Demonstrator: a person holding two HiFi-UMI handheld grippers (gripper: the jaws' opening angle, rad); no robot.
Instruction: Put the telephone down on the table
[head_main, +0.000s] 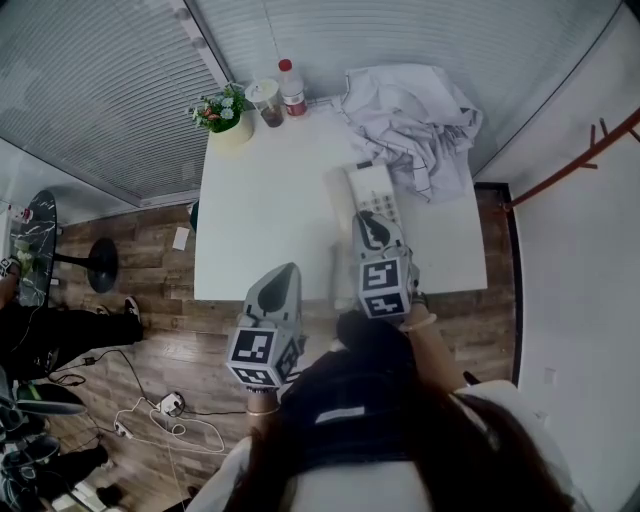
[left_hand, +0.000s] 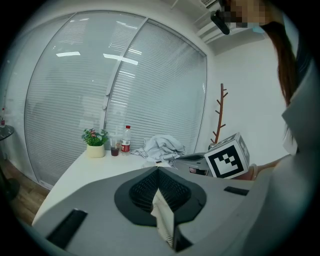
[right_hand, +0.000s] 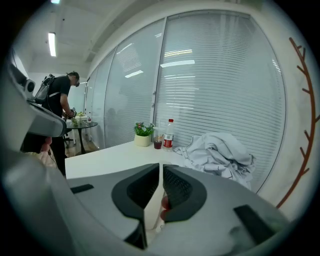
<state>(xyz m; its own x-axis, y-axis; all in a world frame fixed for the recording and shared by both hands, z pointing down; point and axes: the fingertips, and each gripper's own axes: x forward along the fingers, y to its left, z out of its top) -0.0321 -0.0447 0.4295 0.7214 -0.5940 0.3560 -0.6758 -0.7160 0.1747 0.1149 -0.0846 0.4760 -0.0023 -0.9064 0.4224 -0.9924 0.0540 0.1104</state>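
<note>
A white telephone (head_main: 370, 188) with a keypad lies lengthwise at the right middle of the white table (head_main: 265, 200). Its near end runs under my right gripper (head_main: 372, 218). In the right gripper view the jaws of that gripper (right_hand: 160, 167) stand almost together, with a white and reddish part of the telephone showing in the narrow gap, so it is shut on the telephone. Whether the telephone rests on the tabletop cannot be told. My left gripper (head_main: 290, 268) hovers over the table's front edge, left of the telephone. It is shut (left_hand: 158, 172) and holds nothing.
A crumpled white cloth (head_main: 415, 120) lies just beyond the telephone. A potted plant (head_main: 228, 112), a cup (head_main: 267, 100) and a red-capped bottle (head_main: 292, 88) stand at the table's far edge. A person (right_hand: 60, 100) stands by a round glass table (head_main: 35, 240) on the left. Cables (head_main: 165, 415) lie on the floor.
</note>
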